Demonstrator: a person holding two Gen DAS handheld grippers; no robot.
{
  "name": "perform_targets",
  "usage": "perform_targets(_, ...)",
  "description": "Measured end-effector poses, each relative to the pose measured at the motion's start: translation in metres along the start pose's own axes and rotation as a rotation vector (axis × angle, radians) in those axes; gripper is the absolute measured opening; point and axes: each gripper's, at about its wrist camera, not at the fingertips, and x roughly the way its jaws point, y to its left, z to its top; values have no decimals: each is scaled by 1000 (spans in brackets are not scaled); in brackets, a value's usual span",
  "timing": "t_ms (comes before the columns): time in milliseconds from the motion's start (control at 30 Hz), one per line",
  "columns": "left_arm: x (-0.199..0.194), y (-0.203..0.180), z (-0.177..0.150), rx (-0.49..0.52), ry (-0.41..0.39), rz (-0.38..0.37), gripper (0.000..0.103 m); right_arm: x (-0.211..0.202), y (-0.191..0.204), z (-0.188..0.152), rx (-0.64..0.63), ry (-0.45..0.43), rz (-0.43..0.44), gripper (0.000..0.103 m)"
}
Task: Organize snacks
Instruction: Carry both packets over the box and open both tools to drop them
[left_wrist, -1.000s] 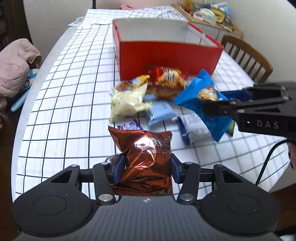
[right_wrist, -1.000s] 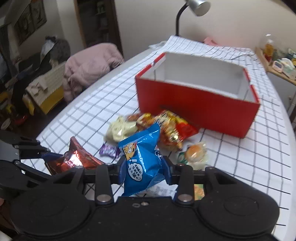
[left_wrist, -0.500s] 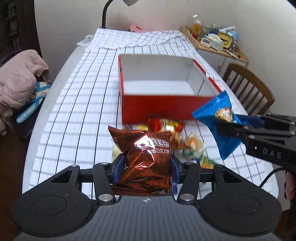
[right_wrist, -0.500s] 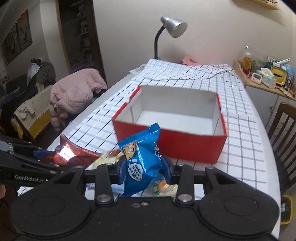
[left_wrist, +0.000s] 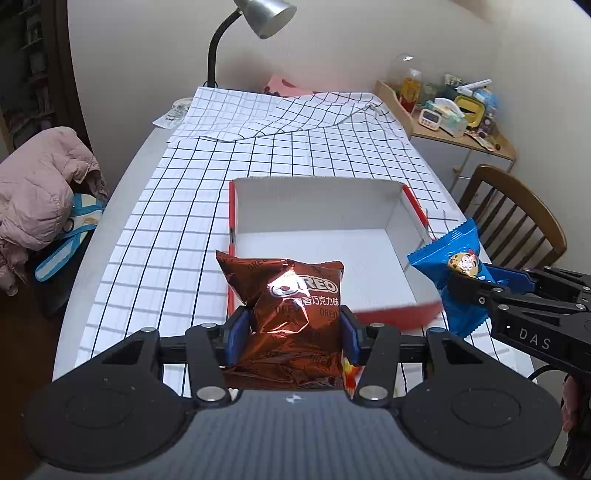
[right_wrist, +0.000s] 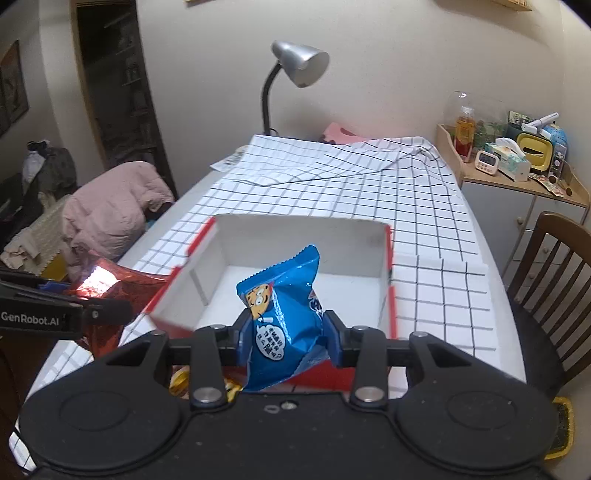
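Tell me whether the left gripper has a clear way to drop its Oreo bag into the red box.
Probably yes. The left gripper holds the Oreo bag at the red box's near left corner; the box is open-topped and looks empty, and the right gripper with its blue snack bag stays at the far side.

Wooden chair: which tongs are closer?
Right. The right tongs are on the side of the red box toward the wooden chair; the left tongs are on its other side.

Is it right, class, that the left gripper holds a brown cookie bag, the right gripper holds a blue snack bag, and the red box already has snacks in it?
Not quite. The red box is empty, as the left wrist view shows. The left gripper does hold the brown cookie bag, and the right gripper the blue snack bag.
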Motion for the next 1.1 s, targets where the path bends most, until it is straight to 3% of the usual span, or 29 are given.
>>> perform_targets(567, 118, -11, 59, 2, 143, 88, 50, 108, -38, 21, 13, 195, -18, 38)
perform_targets(1100, 183, -33, 44, 80, 313, 135, 51, 150, -31, 9, -84, 296, -14, 39)
